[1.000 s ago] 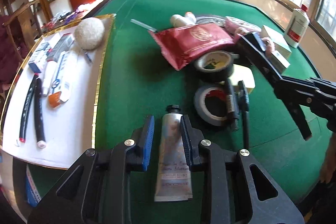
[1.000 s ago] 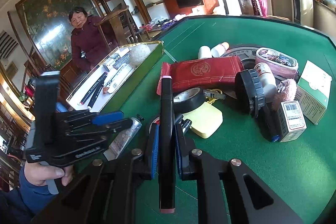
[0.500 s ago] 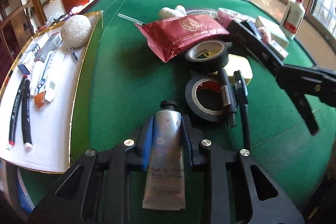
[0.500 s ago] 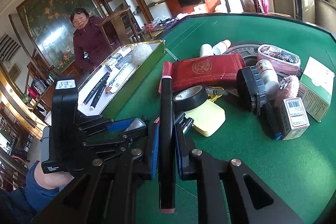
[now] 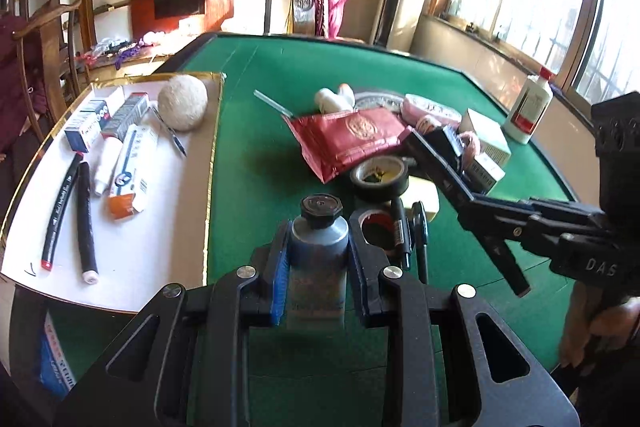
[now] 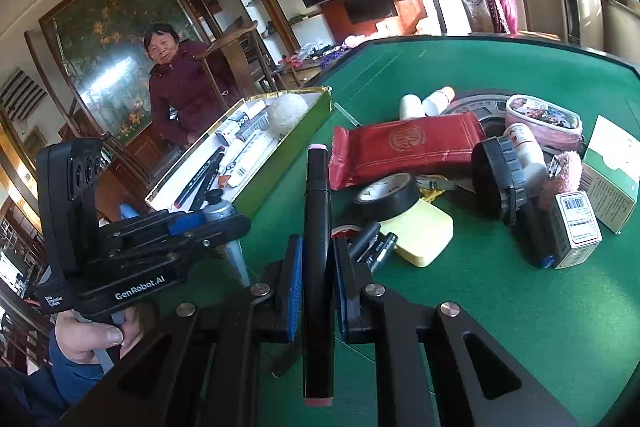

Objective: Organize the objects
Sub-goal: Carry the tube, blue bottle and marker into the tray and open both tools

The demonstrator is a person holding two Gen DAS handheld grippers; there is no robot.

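My left gripper (image 5: 319, 227) is shut on a grey cream tube (image 5: 319, 263) with a black cap, held tilted above the green table (image 5: 256, 147). From the right wrist view the same left gripper (image 6: 224, 217) hangs just right of the gold-edged white tray (image 6: 280, 163), the tube (image 6: 236, 255) drooping below it. My right gripper (image 6: 316, 243) is shut on a long black marker (image 6: 318, 267) with pink ends; that marker (image 5: 460, 183) points out over the pile in the left wrist view. The tray (image 5: 168, 227) holds pens, tubes, small boxes and a pale fuzzy ball (image 5: 183, 102).
A pile sits mid-table: red pouch (image 5: 348, 139), black tape roll (image 5: 380, 177), a second roll (image 5: 376, 227), yellow sponge (image 6: 420, 235), black pens (image 5: 418, 235), small boxes (image 6: 576, 227), a pink case (image 6: 544, 121). A white bottle (image 5: 528, 107) stands at the right edge. A person (image 6: 180, 87) stands behind the tray.
The left gripper has closed onto the cream tube and lifted it off the felt, its cap end now raised. The right gripper and its marker have stayed where they were.
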